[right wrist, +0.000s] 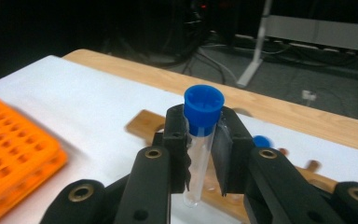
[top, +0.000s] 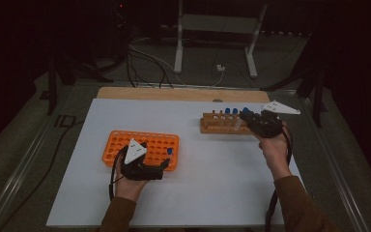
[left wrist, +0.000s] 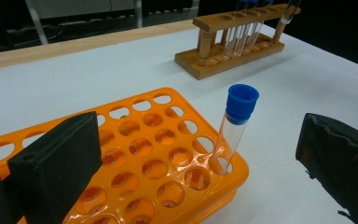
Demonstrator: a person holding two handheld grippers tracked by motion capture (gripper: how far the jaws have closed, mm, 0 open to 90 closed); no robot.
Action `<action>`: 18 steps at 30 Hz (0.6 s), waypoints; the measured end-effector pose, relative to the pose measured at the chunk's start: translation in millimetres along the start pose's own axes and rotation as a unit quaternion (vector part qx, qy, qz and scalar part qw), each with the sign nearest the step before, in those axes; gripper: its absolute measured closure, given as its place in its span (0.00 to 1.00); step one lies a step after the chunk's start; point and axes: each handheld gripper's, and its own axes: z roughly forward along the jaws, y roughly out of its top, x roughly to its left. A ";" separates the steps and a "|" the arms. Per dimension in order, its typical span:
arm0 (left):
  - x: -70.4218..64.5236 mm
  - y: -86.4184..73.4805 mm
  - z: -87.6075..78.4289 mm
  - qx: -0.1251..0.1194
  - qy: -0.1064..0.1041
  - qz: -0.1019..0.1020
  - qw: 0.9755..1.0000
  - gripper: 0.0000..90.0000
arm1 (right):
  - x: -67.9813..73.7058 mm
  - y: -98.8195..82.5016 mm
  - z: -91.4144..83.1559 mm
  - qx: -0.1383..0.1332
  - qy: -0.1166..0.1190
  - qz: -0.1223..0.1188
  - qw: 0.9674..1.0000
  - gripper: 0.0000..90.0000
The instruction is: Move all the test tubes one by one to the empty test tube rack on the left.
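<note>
While clamped: a clear test tube (right wrist: 199, 154) with a blue cap (right wrist: 203, 108) stands upright between the pads of the right tool (right wrist: 200, 156), gripped just under the cap.
Tube's place: lifted above the right end of the wooden rack (top: 222, 124), on the far right of the worktop (top: 198, 183); its rounded bottom hangs free over the rack's holes.
Right tool: clenched on the test tube, held in the person's right hand (top: 274, 150), grey plate pointing right.
Wooden rack: other blue-capped tubes (top: 231, 112) stand in it, near its right half.
Left tool: (top: 147, 166) released, its two black pads wide apart, resting at the near edge of the orange rack (top: 125, 140), held in the left hand (top: 128, 186).
Orange rack: lies on the left of the worktop, well apart from the wooden rack; many round holes.
Tube in orange rack: one blue-capped tube (left wrist: 233, 130) stands slightly tilted in a hole at the rack's near right corner, between the left tool's open pads but touching neither.
Worktop: white sheet over a wooden board.
</note>
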 end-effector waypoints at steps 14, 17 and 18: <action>-21.2 14.9 1.4 -0.012 -0.004 0.031 0.999 0.01 | 32.5 -7.9 0.2 0.017 0.058 -0.014 0.998 0.86; -28.7 21.1 2.1 -0.017 -0.004 0.035 0.999 0.01 | 37.2 -7.9 -1.3 0.020 0.068 -0.014 0.997 0.86; -31.4 23.6 2.4 -0.019 -0.006 0.037 0.999 0.01 | 38.7 -7.9 -1.6 0.021 0.072 -0.012 0.997 0.86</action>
